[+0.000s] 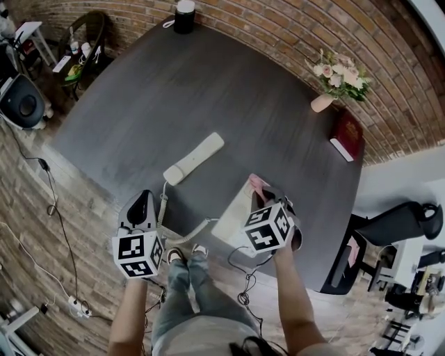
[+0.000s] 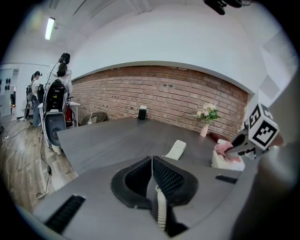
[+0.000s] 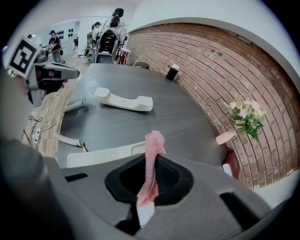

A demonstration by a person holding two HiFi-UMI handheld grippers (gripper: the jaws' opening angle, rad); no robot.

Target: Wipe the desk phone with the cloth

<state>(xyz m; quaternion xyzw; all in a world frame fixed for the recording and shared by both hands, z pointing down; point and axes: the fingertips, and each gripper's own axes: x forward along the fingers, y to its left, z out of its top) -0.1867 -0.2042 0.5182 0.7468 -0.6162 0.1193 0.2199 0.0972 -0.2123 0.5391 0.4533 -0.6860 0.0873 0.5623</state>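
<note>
The white handset (image 1: 193,158) (image 2: 176,150) (image 3: 124,100) lies off its cradle on the dark grey table (image 1: 174,90). Nearer the table's front edge sits the white phone base (image 1: 233,217) (image 2: 227,161) (image 3: 101,154). My right gripper (image 1: 268,191) (image 3: 151,159) hovers over the base, shut on a pink cloth (image 1: 257,182) (image 3: 152,145) (image 2: 224,147) that sticks out past the jaws. At the front edge, left of the base, my left gripper (image 1: 142,201) (image 2: 151,164) is shut on the white coiled phone cord (image 2: 161,208) (image 1: 163,203).
A vase of flowers (image 1: 335,75) and a red book (image 1: 346,134) stand at the table's far right. A black cylinder (image 1: 184,15) is at the far edge. A black office chair (image 1: 407,222) is on the right, and cables (image 1: 52,208) lie on the wooden floor.
</note>
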